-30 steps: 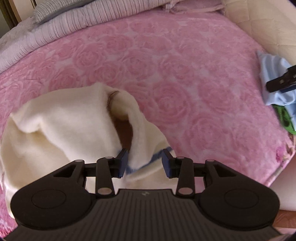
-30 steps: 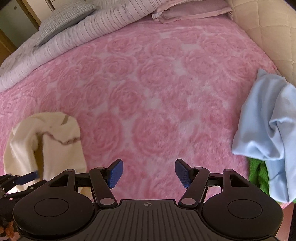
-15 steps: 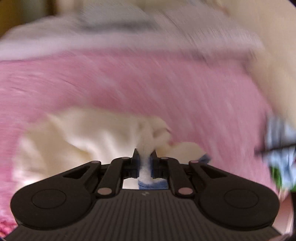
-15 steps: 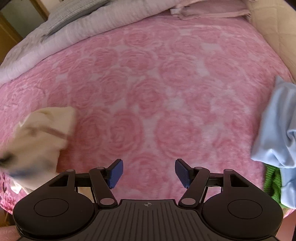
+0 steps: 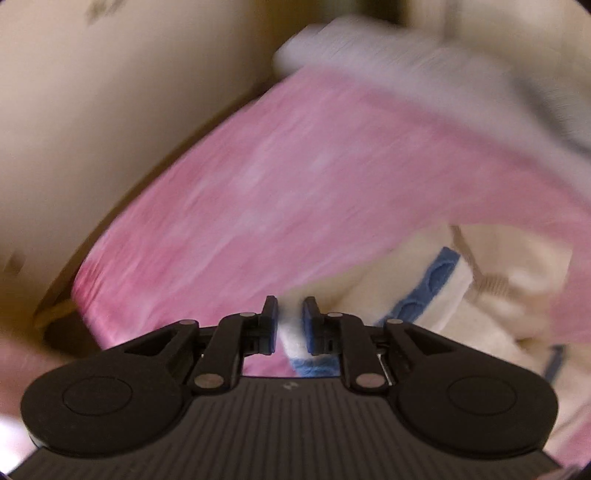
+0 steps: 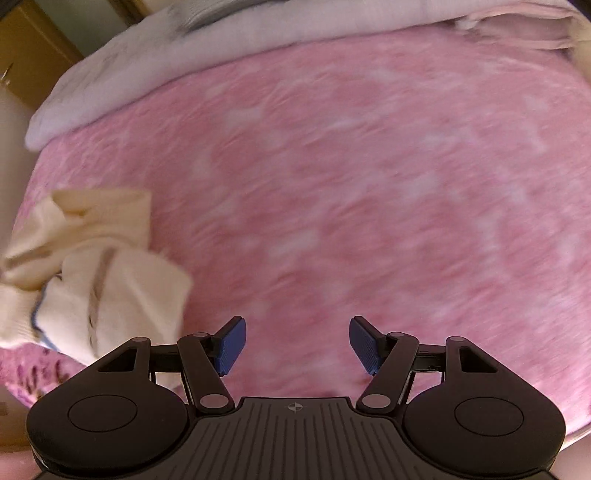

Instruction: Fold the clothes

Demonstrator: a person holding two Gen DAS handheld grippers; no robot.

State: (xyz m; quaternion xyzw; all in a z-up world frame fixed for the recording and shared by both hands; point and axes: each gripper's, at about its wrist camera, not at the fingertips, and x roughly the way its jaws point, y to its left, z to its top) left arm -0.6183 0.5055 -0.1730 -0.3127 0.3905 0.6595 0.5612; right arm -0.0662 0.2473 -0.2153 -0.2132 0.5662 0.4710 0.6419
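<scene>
A cream garment with blue and brown trim lies bunched on the pink rose bedspread. My left gripper is shut on a fold of its cream and blue edge, and the rest trails off to the right. In the right wrist view the same garment sits crumpled at the left edge of the bed. My right gripper is open and empty above the bare pink bedspread, well right of the garment. Both views are motion-blurred.
A grey striped quilt and a pink pillow lie along the far side of the bed. A beige wall or floor lies beyond the bed's left edge in the left wrist view.
My left gripper closed on the garment's edge and swung left with it, dragging the cloth. My right gripper shifted left; the blue and green clothes at the right left its view.
</scene>
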